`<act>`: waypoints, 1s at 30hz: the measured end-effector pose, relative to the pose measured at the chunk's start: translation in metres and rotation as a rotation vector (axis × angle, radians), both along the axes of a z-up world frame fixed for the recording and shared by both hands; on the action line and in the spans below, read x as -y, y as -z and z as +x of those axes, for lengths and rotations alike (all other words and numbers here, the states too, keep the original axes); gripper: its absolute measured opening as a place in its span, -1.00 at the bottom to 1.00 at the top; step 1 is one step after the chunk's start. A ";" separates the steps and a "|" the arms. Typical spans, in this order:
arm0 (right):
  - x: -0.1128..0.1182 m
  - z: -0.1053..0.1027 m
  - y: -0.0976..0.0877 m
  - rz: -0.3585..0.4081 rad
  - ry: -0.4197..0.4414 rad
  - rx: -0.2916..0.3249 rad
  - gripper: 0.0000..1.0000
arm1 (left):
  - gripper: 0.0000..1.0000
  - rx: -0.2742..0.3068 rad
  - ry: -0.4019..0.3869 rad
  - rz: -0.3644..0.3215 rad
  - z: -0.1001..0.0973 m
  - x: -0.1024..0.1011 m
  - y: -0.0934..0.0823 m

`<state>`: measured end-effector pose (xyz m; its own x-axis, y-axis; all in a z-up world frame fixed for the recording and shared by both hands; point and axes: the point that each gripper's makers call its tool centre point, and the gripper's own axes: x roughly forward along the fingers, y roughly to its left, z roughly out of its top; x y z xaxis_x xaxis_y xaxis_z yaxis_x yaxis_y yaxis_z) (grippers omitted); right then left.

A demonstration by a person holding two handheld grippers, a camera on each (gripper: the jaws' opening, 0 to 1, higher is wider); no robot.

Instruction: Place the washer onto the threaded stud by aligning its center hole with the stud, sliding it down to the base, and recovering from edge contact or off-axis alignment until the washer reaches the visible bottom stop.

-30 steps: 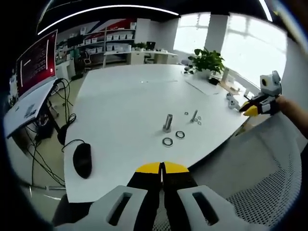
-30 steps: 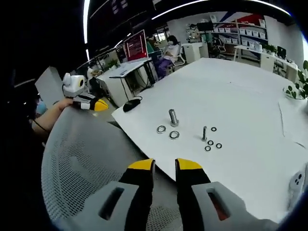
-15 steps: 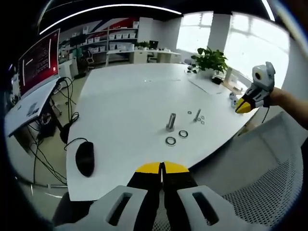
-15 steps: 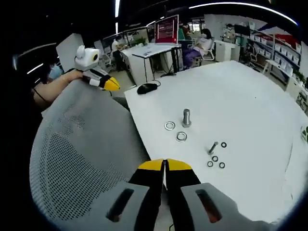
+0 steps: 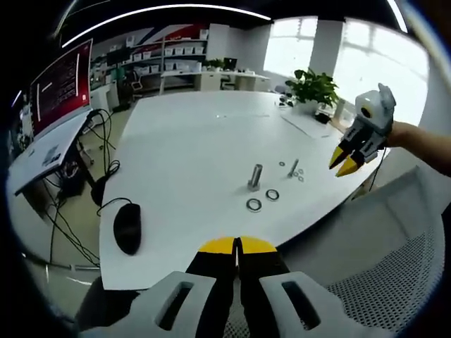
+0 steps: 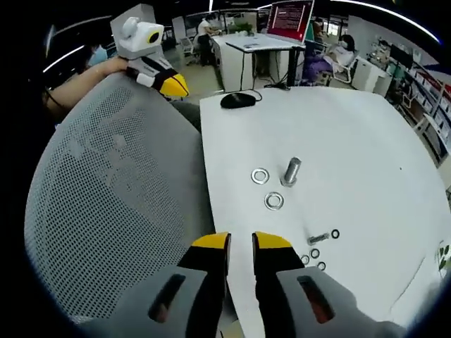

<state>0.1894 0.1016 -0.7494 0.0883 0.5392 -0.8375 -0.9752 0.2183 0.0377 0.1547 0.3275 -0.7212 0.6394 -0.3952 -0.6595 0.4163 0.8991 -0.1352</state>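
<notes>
Since half a second ago, the right hand-held gripper (image 6: 240, 241) has parted its yellow-tipped jaws to a narrow gap, after being pressed together, and it has come in over the surface (image 5: 183, 141) edge, seen at right of the left gripper view (image 5: 344, 160).

Two large washers (image 6: 260, 175) (image 6: 274, 201) lie flat just beside the upright threaded stud (image 6: 290, 171), at centre-right of the right gripper view; neither is on it. Lower right lie a small bolt (image 6: 318, 239) and small washers (image 6: 315, 253).

At bottom centre of its own view, the left hand-held gripper (image 5: 236, 245) has jaws closed together, empty, above a mesh chair back (image 6: 106, 190). A black mouse (image 5: 127, 227) sits at left.
</notes>
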 end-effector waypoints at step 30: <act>-0.039 0.035 0.055 -0.170 -0.182 -0.020 -0.42 | -1.00 -0.016 -0.007 0.009 -0.001 -0.002 0.003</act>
